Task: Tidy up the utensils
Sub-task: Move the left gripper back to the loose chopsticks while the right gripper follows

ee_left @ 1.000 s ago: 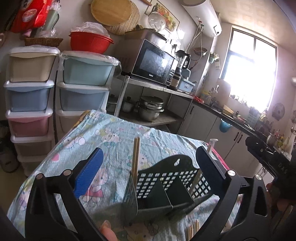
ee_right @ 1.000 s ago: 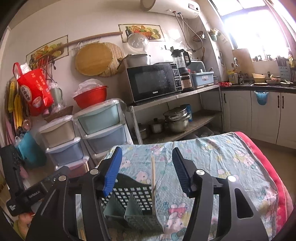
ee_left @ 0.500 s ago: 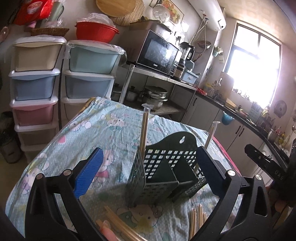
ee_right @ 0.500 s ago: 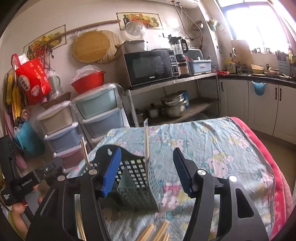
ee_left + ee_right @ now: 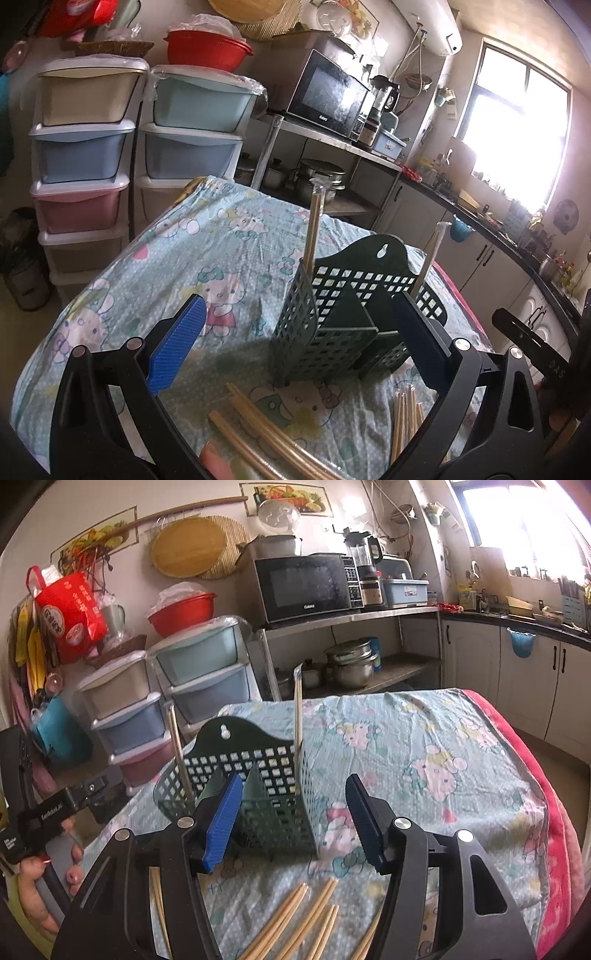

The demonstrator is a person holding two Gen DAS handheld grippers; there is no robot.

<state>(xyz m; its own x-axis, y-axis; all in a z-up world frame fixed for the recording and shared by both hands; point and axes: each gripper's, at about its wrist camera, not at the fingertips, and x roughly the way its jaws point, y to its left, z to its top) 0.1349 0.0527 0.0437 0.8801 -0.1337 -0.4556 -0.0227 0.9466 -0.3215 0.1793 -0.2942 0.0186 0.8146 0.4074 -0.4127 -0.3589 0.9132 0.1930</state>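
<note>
Kitchen table (image 5: 221,236), cartoon cloth: green utensil caddy (image 5: 258,775) standing mid-table, loose chopsticks (image 5: 295,919) lying nearer, both beyond the gaping, empty left gripper (image 5: 295,347) and right gripper (image 5: 293,823); right view alone showing a hand (image 5: 37,897).

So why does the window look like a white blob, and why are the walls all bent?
Left wrist view: the window is blown out by daylight, hazing the counter below it. Right wrist view: the same glare fills the top right corner. Both views: a fisheye lens bows the stacked drawers and darkens the corners.
</note>
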